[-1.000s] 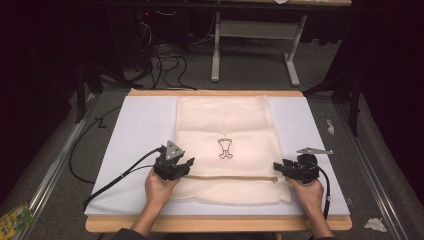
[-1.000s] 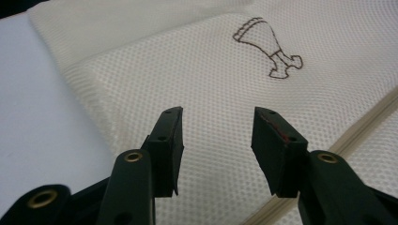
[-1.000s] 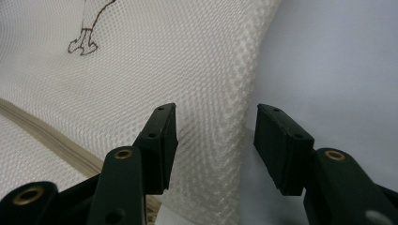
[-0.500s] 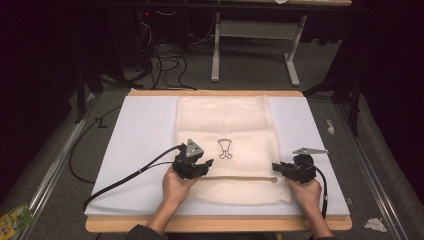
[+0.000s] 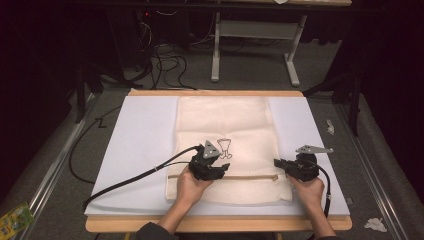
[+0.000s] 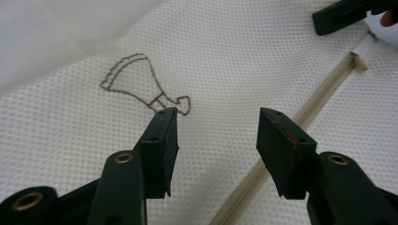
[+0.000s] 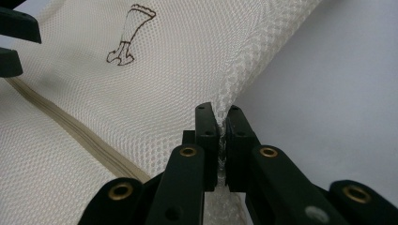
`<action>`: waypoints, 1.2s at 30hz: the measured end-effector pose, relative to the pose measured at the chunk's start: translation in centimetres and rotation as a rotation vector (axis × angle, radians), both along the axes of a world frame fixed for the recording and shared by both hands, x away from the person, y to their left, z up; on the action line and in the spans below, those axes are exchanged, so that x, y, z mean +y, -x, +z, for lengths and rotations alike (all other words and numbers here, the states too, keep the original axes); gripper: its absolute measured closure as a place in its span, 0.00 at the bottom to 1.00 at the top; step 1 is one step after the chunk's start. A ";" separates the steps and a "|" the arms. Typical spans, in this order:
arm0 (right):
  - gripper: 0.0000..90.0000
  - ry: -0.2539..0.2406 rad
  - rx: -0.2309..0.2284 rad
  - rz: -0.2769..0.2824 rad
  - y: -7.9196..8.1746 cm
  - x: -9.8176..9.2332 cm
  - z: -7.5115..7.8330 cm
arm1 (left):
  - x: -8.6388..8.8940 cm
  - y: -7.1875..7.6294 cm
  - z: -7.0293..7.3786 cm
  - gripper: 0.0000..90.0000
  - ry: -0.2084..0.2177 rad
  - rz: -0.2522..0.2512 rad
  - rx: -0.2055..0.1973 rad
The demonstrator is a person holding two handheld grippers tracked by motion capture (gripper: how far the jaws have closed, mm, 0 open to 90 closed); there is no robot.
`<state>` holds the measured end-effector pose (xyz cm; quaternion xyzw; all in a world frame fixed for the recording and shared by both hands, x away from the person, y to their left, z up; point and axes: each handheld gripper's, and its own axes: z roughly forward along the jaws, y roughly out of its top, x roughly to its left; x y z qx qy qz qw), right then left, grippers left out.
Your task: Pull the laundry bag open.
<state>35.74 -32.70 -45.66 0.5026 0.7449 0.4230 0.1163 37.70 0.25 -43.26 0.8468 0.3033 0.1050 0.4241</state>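
We see a cream mesh laundry bag [image 5: 227, 145] lying flat on the white sheet [image 5: 145, 145] that covers the table [image 5: 215, 223], near the middle and reaching to the near edge. A beige zipper [image 5: 250, 176] runs across its near part. The bag carries no readable writing or brand; its one marking is a small dark outline drawing [image 5: 224, 148], stitched or printed, seen clearly in the left gripper view [image 6: 143, 89] and again in the right gripper view [image 7: 130, 35].

Our left gripper [image 5: 226, 168] hovers over the middle of the bag, just beside the drawing and above the zipper. Its jaws have just been opening and stand apart, with bare mesh below them and nothing pinched [image 6: 216, 136].

Our right gripper [image 5: 276, 163] sits at the bag's right edge, by the end of the zipper. Its jaws have just closed and now pinch a fold of the mesh edge, which rises from between them in the right gripper view [image 7: 221, 140].

A black cable [image 5: 125, 180] trails from the left gripper across the sheet.
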 end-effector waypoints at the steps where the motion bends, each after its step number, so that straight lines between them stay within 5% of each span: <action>1: 0.97 0.005 -0.006 0.002 0.0 0.1 0.2 | -0.6 0.2 0.1 0.53 -0.016 -0.007 -0.014; 23: 0.98 0.008 -0.028 0.018 0.0 0.3 1.3 | -5.2 1.7 -0.8 0.54 0.040 -0.108 0.014; 31: 0.98 0.017 -0.028 0.018 -0.1 0.5 1.8 | -5.9 2.1 -1.3 0.64 0.103 -0.117 0.039; 36: 0.98 0.013 -0.034 0.016 -0.1 0.7 2.0 | -6.0 2.3 -1.5 0.63 0.097 -0.123 0.052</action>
